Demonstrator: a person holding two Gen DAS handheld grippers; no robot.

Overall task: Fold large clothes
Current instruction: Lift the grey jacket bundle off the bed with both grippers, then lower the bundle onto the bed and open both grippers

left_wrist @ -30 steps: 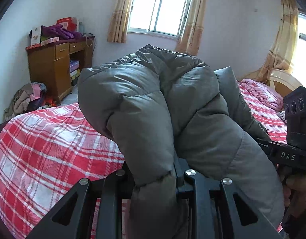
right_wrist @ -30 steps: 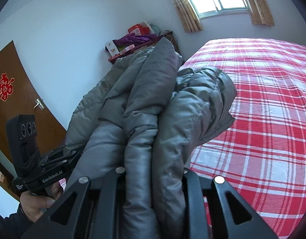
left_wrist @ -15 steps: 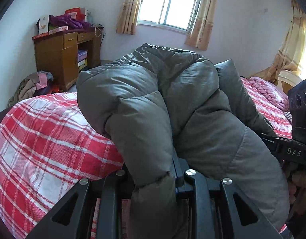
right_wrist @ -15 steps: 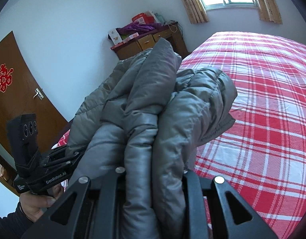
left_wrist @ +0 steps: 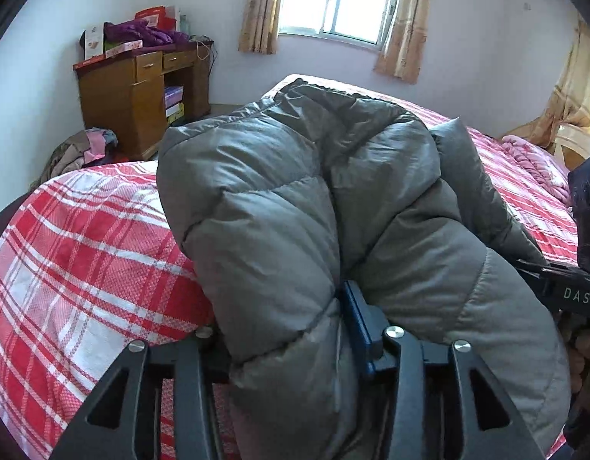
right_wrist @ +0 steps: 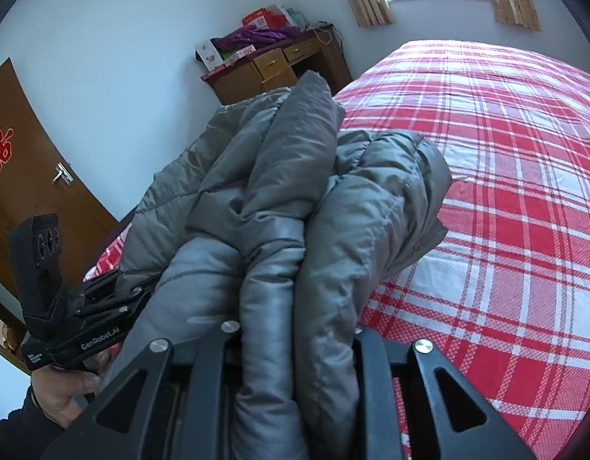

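Over plaid bed (right_wrist: 525, 191), grey jacket (left_wrist: 295, 199) bunched btwn both claws.

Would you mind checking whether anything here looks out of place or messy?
The grey quilted puffer jacket is bunched in thick uneven rolls between the left tool and right tool, not flat. A heap of clothes lies on the floor beside the wooden desk.
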